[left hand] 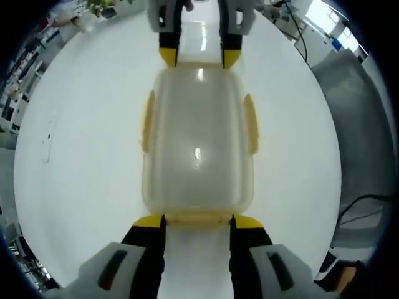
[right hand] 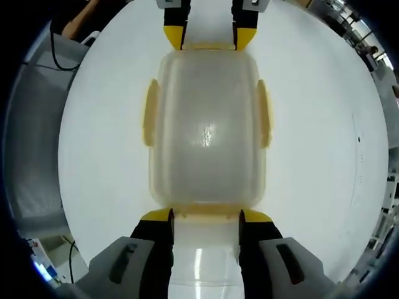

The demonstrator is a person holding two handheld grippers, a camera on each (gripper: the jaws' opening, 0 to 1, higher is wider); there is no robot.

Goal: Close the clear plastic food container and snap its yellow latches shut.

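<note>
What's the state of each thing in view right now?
Container: lid on, flat on the table.
Side latches: against the sides; cannot tell if snapped.
End latch: between the right tool's tips.
Left tool: open, at one end.
Right tool: open, at the opposite end.

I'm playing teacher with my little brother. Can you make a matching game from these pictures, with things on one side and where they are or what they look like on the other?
Things:
1. container
2. left gripper
3. right gripper
4. side latches
5. table

Descriptions:
A. white and shiny, under everything
B. yellow, on the container's two long sides
C. clear plastic, lid on top
D. at one short end of the container, jaws apart
E. at the opposite short end, jaws apart

Pairs: 1-C, 2-D, 3-E, 4-B, 5-A
</note>
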